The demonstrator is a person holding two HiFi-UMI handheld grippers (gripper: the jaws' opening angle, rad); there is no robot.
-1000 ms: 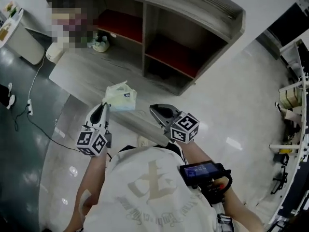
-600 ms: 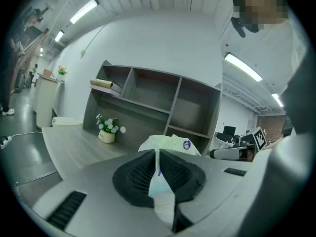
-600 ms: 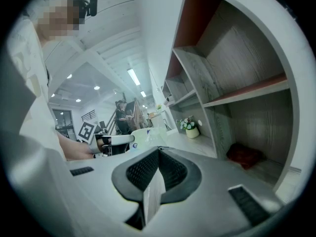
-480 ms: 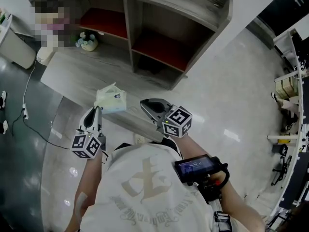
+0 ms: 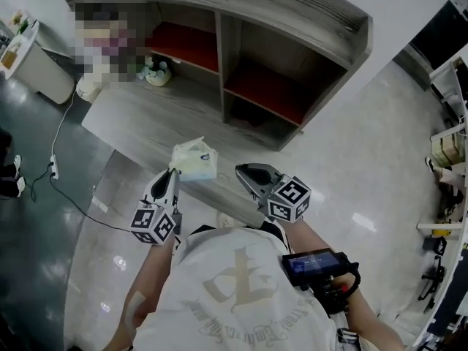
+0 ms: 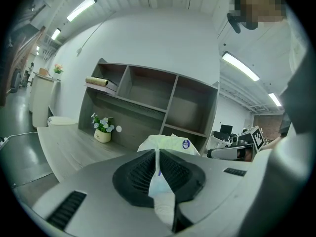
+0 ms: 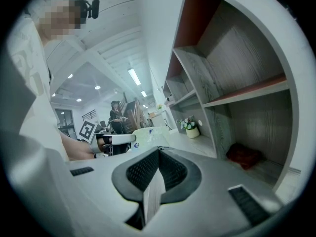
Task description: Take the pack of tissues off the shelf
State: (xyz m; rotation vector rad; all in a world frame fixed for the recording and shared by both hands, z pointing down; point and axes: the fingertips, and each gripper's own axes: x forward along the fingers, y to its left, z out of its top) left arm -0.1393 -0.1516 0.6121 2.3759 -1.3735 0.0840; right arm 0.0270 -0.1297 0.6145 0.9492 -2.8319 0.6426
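Pale green film wraps the pack of tissues (image 5: 196, 159), which is already clear of the shelf unit (image 5: 292, 20) and sits out over the near edge of the grey wood desk top (image 5: 139, 119). Whether its base rests on the wood or hangs just above it, I cannot tell. The left gripper (image 5: 173, 174) is clenched on a thin fold of the wrapper at the pack's near side, so the film is pinched flat between the ribbed pads and the bulk of the pack lies beyond the tips.

The right gripper (image 5: 241, 169) hovers just beside it to the right, jaws drawn together on nothing, pointing toward the open compartments.

The removal looks nearly done. What remains is carrying the pack safely. A grip on loose film alone is weak, so the pack may swing or the wrapper may slip or tear. Move slowly and keep the gripper level, with the pack low over the desk. The small flower pot (image 5: 155, 70) stands well apart at the back and is no obstacle.
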